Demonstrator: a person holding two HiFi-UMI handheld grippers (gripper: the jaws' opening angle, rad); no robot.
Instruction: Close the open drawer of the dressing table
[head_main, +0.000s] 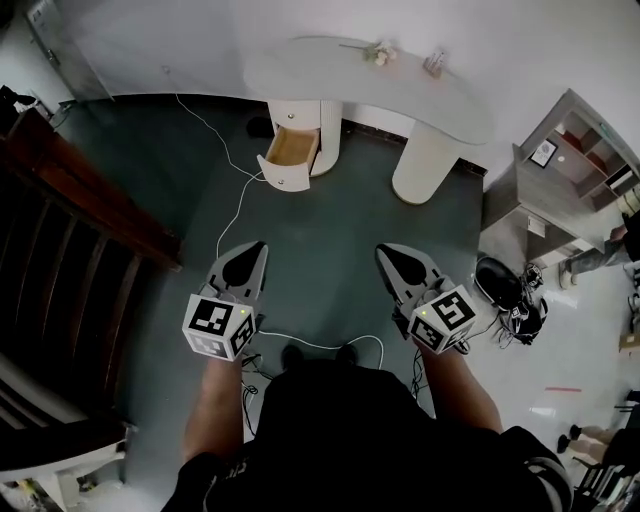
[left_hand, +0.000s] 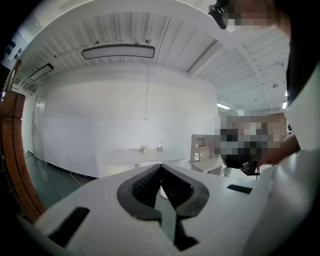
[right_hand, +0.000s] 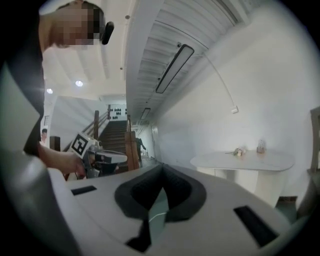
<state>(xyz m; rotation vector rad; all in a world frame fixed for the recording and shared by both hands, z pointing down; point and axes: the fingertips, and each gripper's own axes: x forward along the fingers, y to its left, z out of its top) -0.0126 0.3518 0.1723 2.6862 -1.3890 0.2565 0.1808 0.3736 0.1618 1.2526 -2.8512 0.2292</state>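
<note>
Jaws meet on nothing in both the white-and-black left gripper (head_main: 256, 250) and the matching right gripper (head_main: 386, 254), above the dark green floor (head_main: 330, 225). Well beyond them, the wood-lined white drawer (head_main: 290, 152) of the curved white dressing table (head_main: 330, 60) juts open, untouched; the approach and push remain.

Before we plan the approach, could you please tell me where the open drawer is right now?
Head view, upper centre: the open drawer sticks out of the left pedestal of the dressing table, over the dark floor.

The cream dressing table (head_main: 320, 65) has a drawer (head_main: 290, 150) with a pale wood inside, over a dark teal floor (head_main: 340, 215).
</note>
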